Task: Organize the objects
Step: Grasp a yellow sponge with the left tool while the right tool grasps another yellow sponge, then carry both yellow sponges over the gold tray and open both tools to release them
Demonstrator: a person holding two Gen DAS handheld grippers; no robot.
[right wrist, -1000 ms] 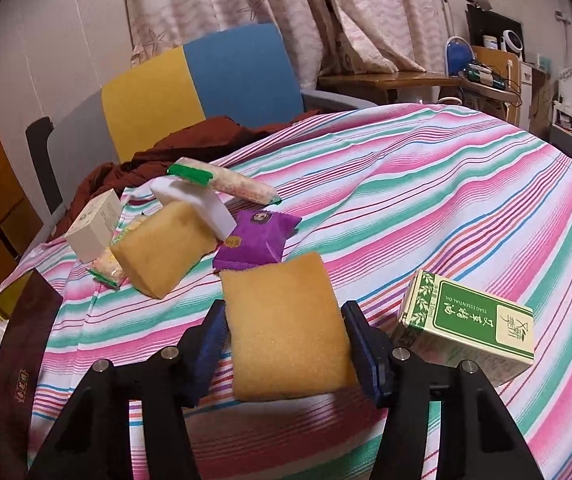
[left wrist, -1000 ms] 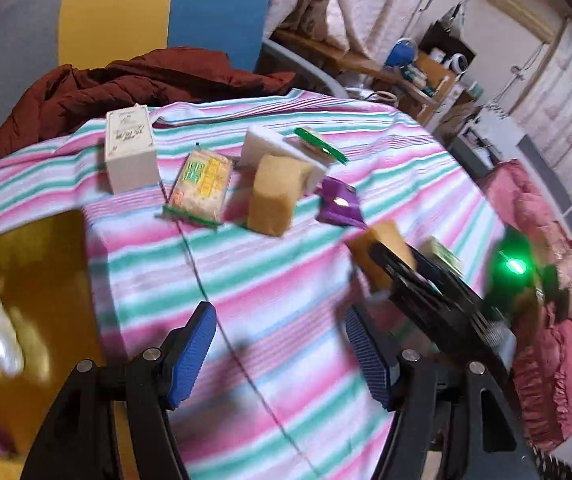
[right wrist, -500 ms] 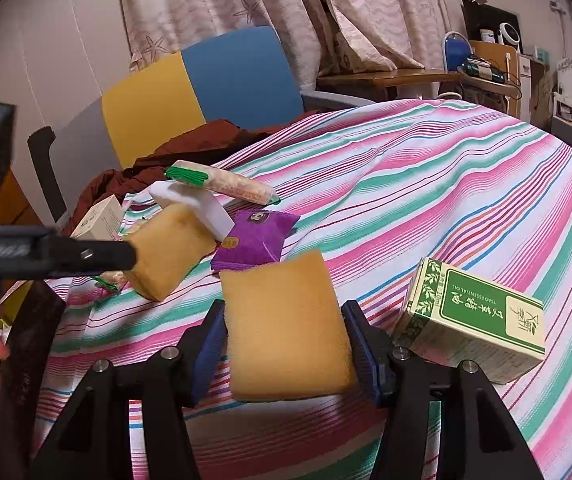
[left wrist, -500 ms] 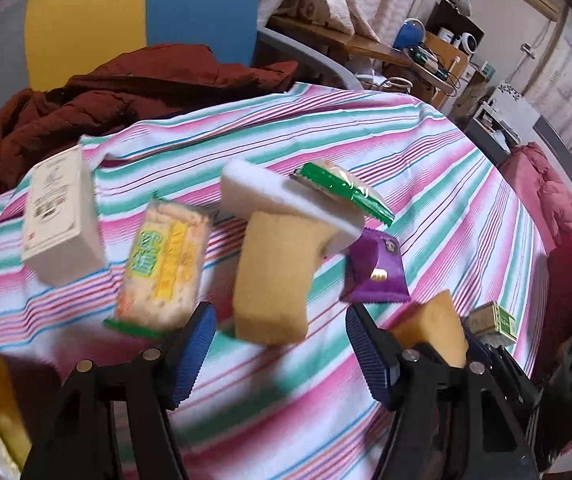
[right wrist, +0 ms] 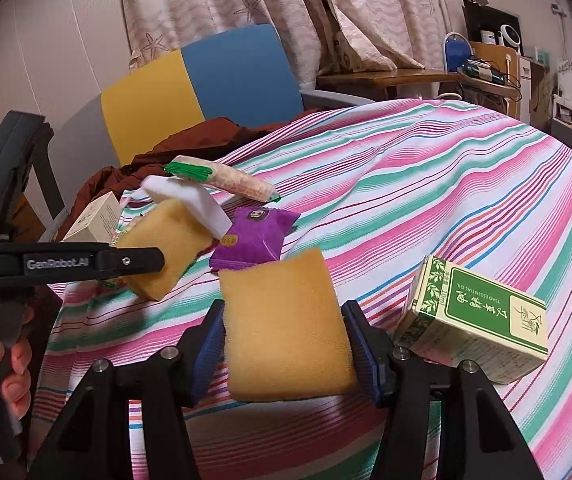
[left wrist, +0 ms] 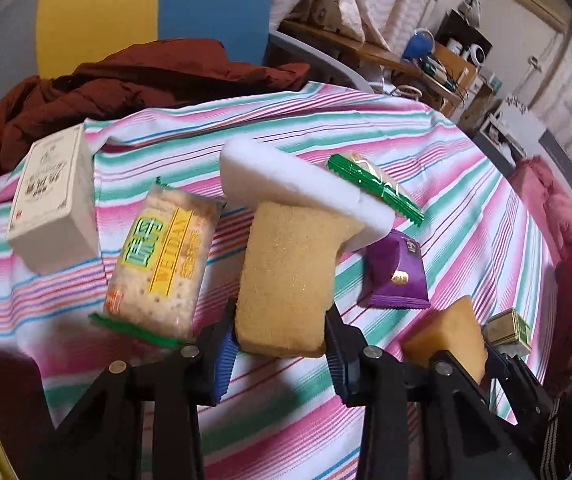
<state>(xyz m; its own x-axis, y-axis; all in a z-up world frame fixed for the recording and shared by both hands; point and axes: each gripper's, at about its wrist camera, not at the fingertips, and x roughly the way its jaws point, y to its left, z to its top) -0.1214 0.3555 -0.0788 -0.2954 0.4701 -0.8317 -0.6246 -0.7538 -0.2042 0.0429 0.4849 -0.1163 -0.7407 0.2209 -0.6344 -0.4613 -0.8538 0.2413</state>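
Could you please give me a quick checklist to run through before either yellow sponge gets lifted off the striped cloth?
1. Left claw shut on its yellow sponge, pads pressing both sides: ok.
2. Right claw gripping the second yellow sponge squarely: ok.
3. Left sponge free of neighbours: not ok; its far end is under the white foam block.
4. Green-ended packet secure: not ok; it rests on that white block and may slide if the block shifts.
5. Cracker packet clear of the left claw: cannot tell; its green seal lies very close to the left finger.
6. Green box clear of the right claw: ok, beside it.
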